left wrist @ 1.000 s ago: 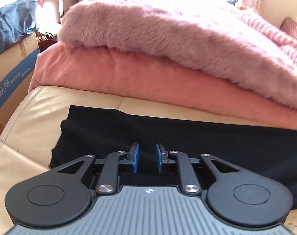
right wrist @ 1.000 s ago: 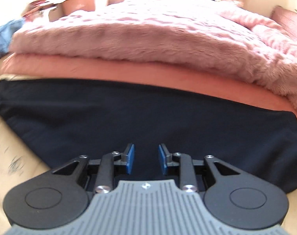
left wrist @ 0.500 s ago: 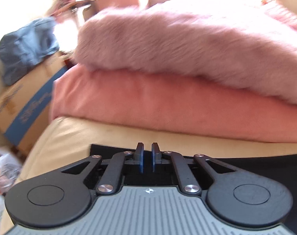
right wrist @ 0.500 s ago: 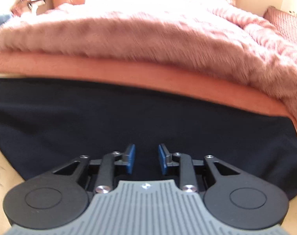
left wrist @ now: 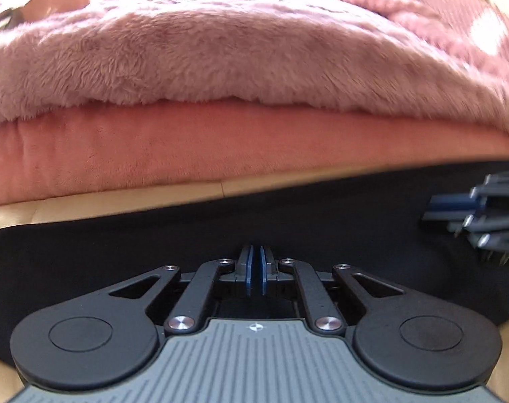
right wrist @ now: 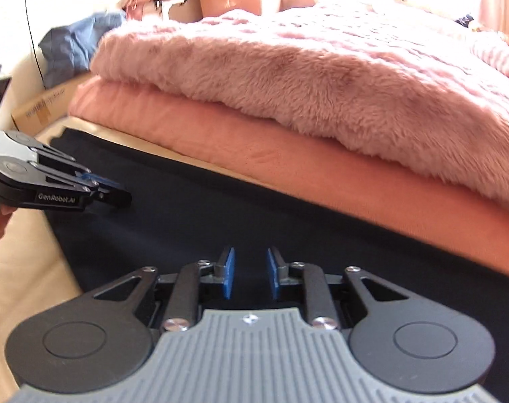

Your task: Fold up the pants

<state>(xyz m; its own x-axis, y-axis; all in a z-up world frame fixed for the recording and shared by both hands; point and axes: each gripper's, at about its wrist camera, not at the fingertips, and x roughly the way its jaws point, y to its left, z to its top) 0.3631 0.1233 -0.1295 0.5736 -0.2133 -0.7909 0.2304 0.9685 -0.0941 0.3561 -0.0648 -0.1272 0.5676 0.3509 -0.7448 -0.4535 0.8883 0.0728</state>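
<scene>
The black pants (left wrist: 288,221) lie flat on the cream surface (left wrist: 86,206) in front of a pink bedding stack; they also fill the right wrist view (right wrist: 221,221). My left gripper (left wrist: 254,270) hovers low over the pants with its blue pads nearly together and nothing visibly between them. It also shows in the right wrist view (right wrist: 115,196), at the left over the pants. My right gripper (right wrist: 251,272) is open and empty above the pants; it shows at the right edge of the left wrist view (left wrist: 432,208).
A salmon-pink cushion (left wrist: 153,154) under a fluffy pink blanket (left wrist: 237,50) borders the pants at the back. A cardboard box (right wrist: 39,107) with blue cloth (right wrist: 73,47) on it stands at the far left. The cream surface (right wrist: 22,255) extends left of the pants.
My left gripper closed its fingers and swung right over the pants. My right gripper turned left, stayed open, and each gripper now appears in the other's view.
</scene>
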